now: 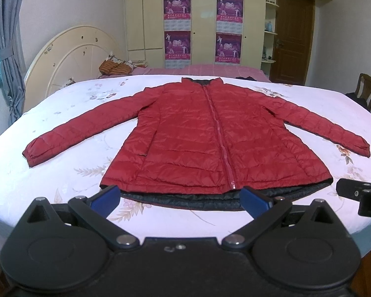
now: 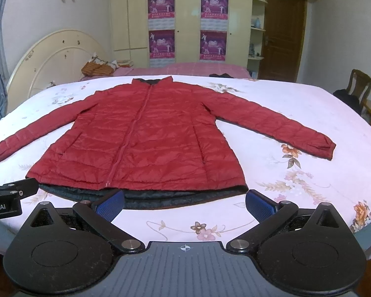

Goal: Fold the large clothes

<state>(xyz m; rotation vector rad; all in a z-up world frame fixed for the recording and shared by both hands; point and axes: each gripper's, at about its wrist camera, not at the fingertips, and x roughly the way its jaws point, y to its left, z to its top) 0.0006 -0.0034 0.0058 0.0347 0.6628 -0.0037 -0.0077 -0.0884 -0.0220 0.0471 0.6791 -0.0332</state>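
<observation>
A red quilted jacket point(image 1: 197, 133) point(image 2: 146, 136) lies flat and zipped on the bed, collar far, both sleeves spread out to the sides. A dark lining strip point(image 1: 185, 198) point(image 2: 141, 198) shows below its near hem. My left gripper point(image 1: 180, 199) is open just short of the hem, blue pads wide apart, nothing between them. My right gripper point(image 2: 185, 204) is open too, in front of the hem's right part. Each gripper's black body shows at the edge of the other's view: the right one point(image 1: 363, 195), the left one point(image 2: 7, 198).
The bed has a white floral sheet point(image 1: 74, 148) point(image 2: 296, 173) and a cream headboard point(image 1: 69, 57) at the left. Behind stand a wardrobe with purple posters point(image 1: 202, 27), a brown door point(image 1: 291, 37) and a wooden chair point(image 2: 358, 86) at the right.
</observation>
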